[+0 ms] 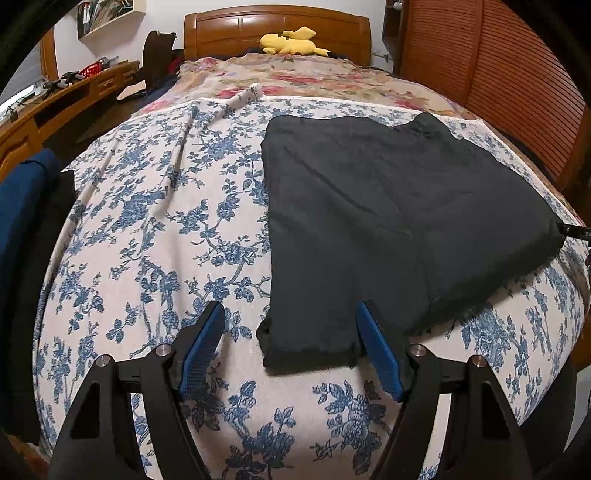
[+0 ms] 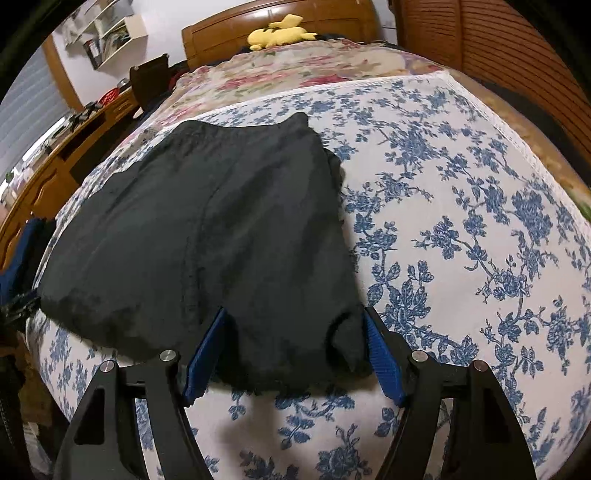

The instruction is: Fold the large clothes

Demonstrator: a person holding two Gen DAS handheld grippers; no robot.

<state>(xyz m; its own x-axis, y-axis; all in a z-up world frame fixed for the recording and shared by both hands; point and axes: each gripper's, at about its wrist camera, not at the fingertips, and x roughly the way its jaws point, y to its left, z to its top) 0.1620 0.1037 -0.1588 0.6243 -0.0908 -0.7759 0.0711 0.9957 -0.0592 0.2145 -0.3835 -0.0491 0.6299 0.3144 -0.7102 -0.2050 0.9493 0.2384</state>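
A black garment [image 1: 388,210] lies partly folded on the blue-flowered white sheet [image 1: 155,229] of a bed. My left gripper [image 1: 290,314] is open, its blue pads either side of the garment's near left corner. In the right wrist view the same garment [image 2: 207,229] spreads left of centre. My right gripper [image 2: 295,321] is open, its blue pads astride the garment's near right corner, where the cloth bunches up. The tip of the right gripper shows at the right edge of the left wrist view [image 1: 576,232].
A yellow plush toy [image 1: 291,41] sits by the wooden headboard [image 1: 277,26] on a pink-flowered cover [image 1: 314,77]. A wooden desk [image 1: 55,107] runs along the left. A dark blue cloth [image 1: 22,206] hangs at the bed's left side. A slatted wooden wardrobe [image 1: 498,74] stands on the right.
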